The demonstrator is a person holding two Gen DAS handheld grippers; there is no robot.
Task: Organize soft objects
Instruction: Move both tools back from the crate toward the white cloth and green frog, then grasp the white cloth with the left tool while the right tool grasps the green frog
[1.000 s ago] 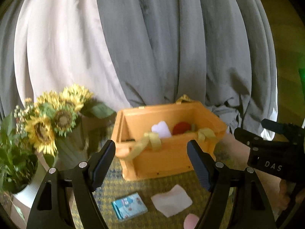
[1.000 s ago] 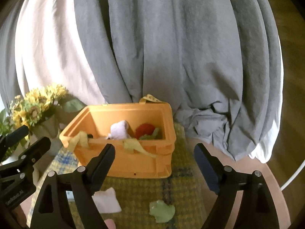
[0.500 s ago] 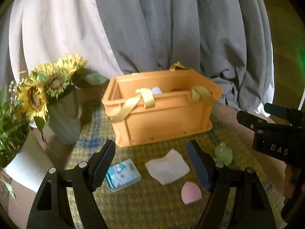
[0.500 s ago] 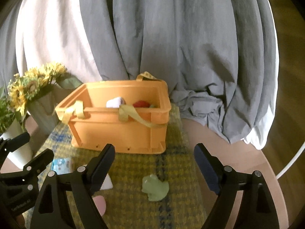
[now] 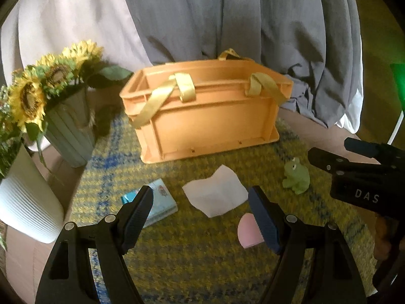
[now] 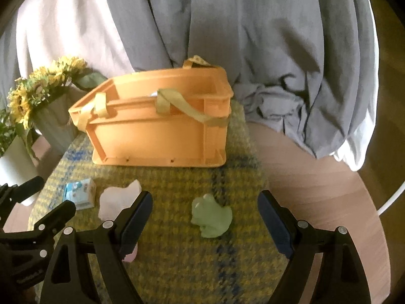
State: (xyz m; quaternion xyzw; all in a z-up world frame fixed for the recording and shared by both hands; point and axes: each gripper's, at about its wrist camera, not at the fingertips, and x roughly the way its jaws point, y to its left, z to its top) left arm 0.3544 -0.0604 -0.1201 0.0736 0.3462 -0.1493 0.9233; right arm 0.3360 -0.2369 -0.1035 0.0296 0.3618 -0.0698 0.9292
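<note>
An orange crate point(image 5: 205, 111) point(image 6: 157, 131) with yellow straps stands at the back of a yellow-blue woven mat point(image 5: 189, 258) point(image 6: 177, 253). In front of it lie a white cloth point(image 5: 215, 195) point(image 6: 119, 197), a pink sponge point(image 5: 249, 230), a green soft frog point(image 5: 296, 177) point(image 6: 211, 216) and a blue tissue pack point(image 5: 158, 202) point(image 6: 79, 193). My left gripper point(image 5: 201, 212) is open and empty, just above the white cloth. My right gripper point(image 6: 205, 220) is open and empty, with the frog between its fingers in view.
A grey vase of sunflowers point(image 5: 68, 126) point(image 6: 54, 116) and a white ribbed pot point(image 5: 25, 202) stand left of the mat. Grey and white curtains point(image 5: 227, 17) hang behind the crate. Bare round wooden table point(image 6: 316, 190) lies to the right of the mat.
Both grippers have come down and tilted toward the mat; the crate's inside has dropped out of sight and the loose items now sit between the fingers. Both stay open.
</note>
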